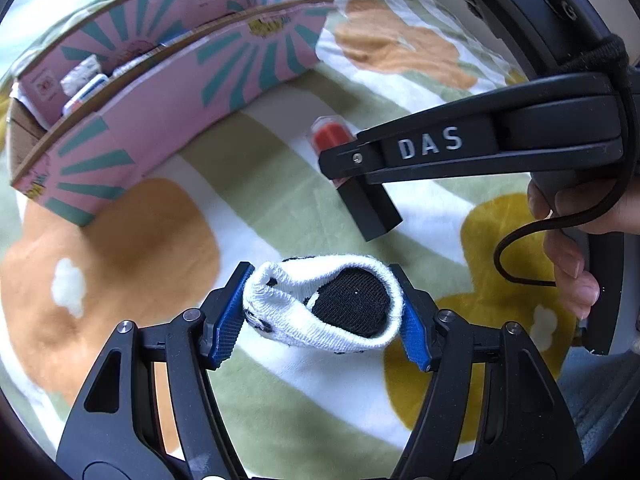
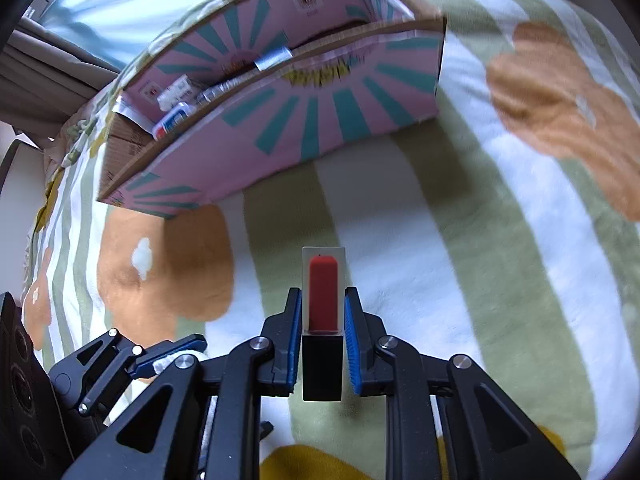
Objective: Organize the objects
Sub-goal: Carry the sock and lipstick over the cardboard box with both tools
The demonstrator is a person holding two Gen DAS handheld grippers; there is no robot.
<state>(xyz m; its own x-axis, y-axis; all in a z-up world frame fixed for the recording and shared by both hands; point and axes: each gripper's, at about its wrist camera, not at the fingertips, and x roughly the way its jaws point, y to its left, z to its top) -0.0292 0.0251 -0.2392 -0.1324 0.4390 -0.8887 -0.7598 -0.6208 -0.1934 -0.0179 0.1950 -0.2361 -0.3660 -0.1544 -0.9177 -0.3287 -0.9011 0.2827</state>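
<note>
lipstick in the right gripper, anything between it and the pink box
Nothing visible does. The right gripper holds the lipstick over bare blanket, and only blanket shows up to the pink box. The box's near wall stands in front of its open top, which already holds small items.

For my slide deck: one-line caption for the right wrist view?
Right gripper clamps a red lipstick above a striped blanket, facing the pink cardboard box.

Left gripper [image 1: 324, 304] low over the blanket, blue pads [image 1: 228, 320] clamped on a rolled white-and-black sock [image 1: 320, 300], right gripper [image 2: 323, 340] just beside it, jaws pinching a red lipstick [image 2: 323, 320], bare fingers [image 1: 568, 252] curled round its handle
</note>
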